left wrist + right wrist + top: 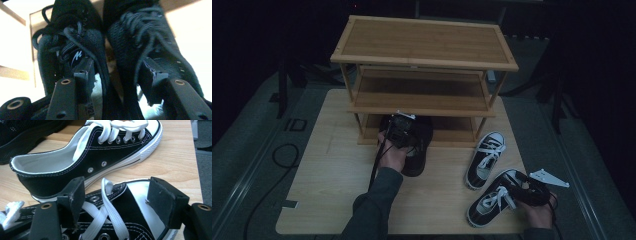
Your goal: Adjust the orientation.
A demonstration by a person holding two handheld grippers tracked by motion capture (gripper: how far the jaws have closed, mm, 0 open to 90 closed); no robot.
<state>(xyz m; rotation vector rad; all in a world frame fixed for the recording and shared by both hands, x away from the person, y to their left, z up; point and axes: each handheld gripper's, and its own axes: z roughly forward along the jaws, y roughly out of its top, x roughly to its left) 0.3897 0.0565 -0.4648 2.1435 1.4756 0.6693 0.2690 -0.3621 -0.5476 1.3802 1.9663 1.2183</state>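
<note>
Near edge of bench (332, 210), R side: right tool (532, 192) over the nearer sneaker (494, 197), black w/ white laces, toe toward the person. In the right gripper view, right tool (113, 195) w/ jaws wide apart, one each side of the sneaker (120, 220) at the laces; pads not seen pressing on it, nothing gripped.

Just beyond: second sneaker (484, 157), same kind, toe toward the rack, close beside the first but apart; seen side-on in the right gripper view (87, 157).

Mid bench, L of centre: left tool (401, 131) at the heels of the black shoes (414, 145), a pair side by side w/ toes under the rack's bottom shelf. In the left gripper view, left tool (117, 80) w/ jaws spread, one inside each shoe (77, 45) opening; inner walls of both shoes between the pads, no squeeze seen, so open.

Far: wooden rack (422, 45), three shelves, at the back of the bench.
</note>
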